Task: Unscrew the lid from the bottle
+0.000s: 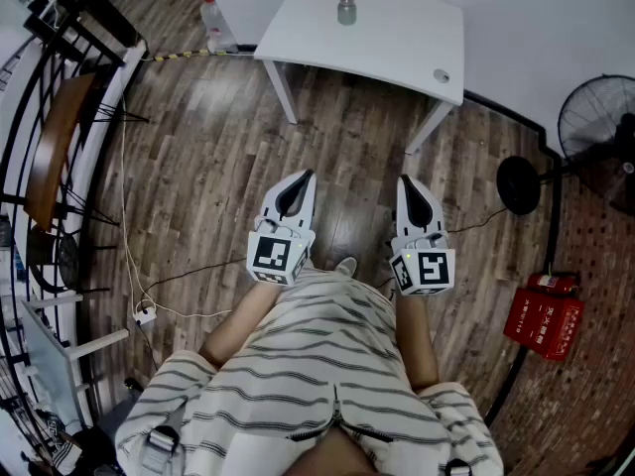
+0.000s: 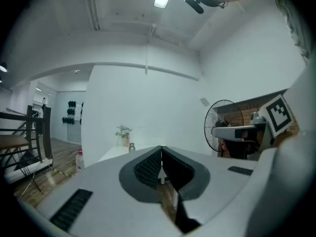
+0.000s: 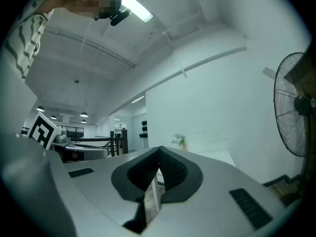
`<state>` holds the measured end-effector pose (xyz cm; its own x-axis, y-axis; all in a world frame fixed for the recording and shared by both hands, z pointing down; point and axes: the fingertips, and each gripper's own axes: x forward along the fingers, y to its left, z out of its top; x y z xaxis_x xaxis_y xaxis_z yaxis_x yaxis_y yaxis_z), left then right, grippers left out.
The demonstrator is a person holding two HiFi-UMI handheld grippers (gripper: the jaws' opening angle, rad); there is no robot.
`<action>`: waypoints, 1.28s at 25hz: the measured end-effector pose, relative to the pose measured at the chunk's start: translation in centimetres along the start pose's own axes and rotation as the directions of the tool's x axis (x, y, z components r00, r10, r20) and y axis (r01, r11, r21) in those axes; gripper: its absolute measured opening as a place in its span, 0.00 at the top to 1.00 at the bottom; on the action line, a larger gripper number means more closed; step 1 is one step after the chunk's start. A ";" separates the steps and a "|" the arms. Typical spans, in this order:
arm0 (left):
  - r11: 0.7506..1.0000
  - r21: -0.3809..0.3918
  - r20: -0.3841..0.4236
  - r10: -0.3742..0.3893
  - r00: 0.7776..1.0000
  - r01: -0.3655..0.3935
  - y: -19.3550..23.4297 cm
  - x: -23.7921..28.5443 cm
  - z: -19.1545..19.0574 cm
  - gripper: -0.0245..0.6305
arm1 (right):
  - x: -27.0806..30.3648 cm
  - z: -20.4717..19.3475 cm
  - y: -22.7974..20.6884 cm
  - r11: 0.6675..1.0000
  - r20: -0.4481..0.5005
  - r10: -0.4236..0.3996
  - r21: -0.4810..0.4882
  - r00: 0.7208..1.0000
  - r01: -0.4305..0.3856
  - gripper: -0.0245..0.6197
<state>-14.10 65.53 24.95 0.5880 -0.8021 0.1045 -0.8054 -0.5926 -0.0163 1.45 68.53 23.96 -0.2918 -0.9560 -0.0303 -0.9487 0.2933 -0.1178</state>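
Observation:
A small grey metal bottle (image 1: 346, 9) with its lid on stands upright on the white table (image 1: 397, 43) far ahead. The left gripper view shows the bottle (image 2: 132, 146) tiny in the distance. Both grippers are held level over the wooden floor, well short of the table. My left gripper (image 1: 304, 178) has its jaws closed together with nothing between them. My right gripper (image 1: 406, 181) is likewise shut and empty. In the gripper views the left gripper (image 2: 161, 148) and right gripper (image 3: 159, 149) each show dark ribbed pads meeting at the tips.
A small round object (image 1: 442, 76) lies at the table's right corner. A plastic bottle (image 1: 215, 23) stands on the floor left of the table. A fan (image 1: 585, 132) and a red box (image 1: 544, 315) are at the right; a railing (image 1: 60, 117) and cables (image 1: 149, 305) at the left.

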 end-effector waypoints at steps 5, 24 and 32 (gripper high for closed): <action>1.000 0.008 -0.010 0.012 1.000 -0.012 -1.1 0.2 -0.3 0.96 | -0.4 0.1 -1.2 1.000 0.013 0.003 0.015 1.000 -0.004 0.95; 0.999 -0.045 -0.036 0.024 0.999 -0.025 1.3 6.6 -2.3 0.96 | 5.4 -1.0 -4.0 1.000 -0.025 0.018 -0.024 1.000 -0.019 0.95; 0.997 -0.065 -0.045 0.037 0.998 -0.040 4.8 13.3 -2.7 0.96 | 12.6 -1.9 -6.7 0.999 -0.046 0.048 -0.022 0.998 -0.050 0.95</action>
<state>-10.33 52.26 28.99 0.5541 -0.8192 0.1484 -0.8312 -0.5542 0.0442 3.86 54.56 26.20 -0.3427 -0.9394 0.0093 -0.9356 0.3403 -0.0944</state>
